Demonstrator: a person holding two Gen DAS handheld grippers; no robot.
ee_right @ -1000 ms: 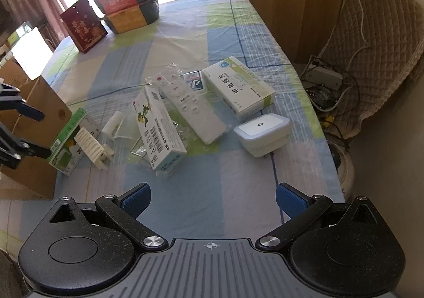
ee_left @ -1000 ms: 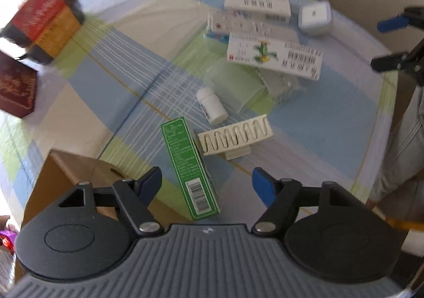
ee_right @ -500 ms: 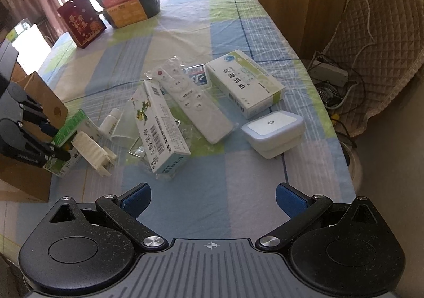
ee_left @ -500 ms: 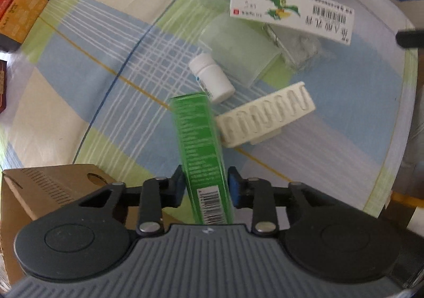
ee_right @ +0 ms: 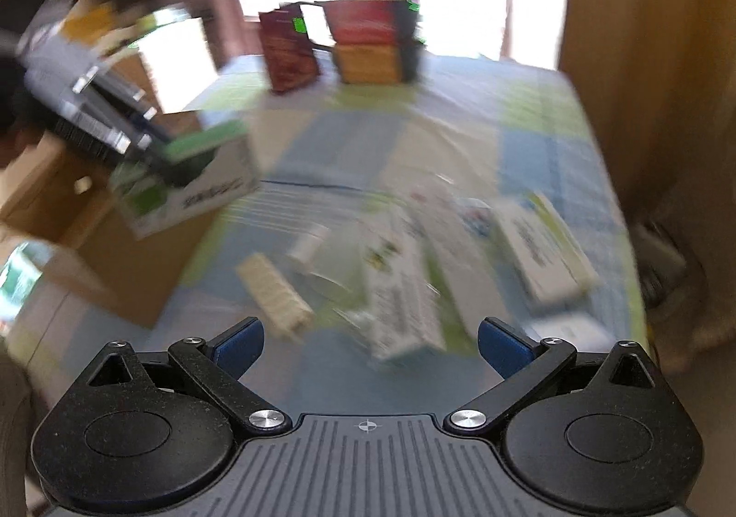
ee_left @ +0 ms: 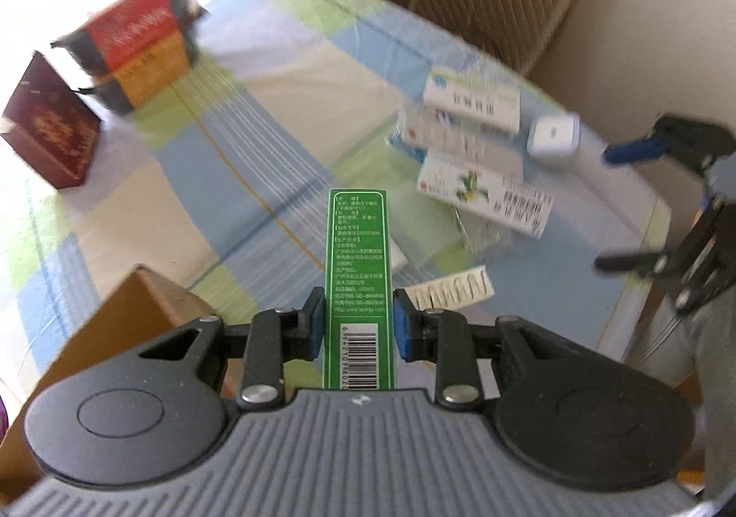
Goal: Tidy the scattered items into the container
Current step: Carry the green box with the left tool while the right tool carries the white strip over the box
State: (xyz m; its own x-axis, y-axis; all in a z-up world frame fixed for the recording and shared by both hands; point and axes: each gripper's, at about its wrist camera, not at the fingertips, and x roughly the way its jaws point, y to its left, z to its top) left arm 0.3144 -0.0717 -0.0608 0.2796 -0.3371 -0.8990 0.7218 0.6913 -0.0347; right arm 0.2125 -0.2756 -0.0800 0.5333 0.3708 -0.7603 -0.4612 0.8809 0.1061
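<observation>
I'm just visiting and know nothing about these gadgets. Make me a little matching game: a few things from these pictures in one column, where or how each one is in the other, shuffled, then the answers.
Things
1. green box
2. right gripper
3. cardboard box
4. dark red box

Places or states
A. open, holding nothing
B. standing upright at the far side of the table
C. clamped between the left gripper's fingers
D. at the near table edge, beside the left gripper

Pairs: 1-C, 2-A, 3-D, 4-B
</observation>
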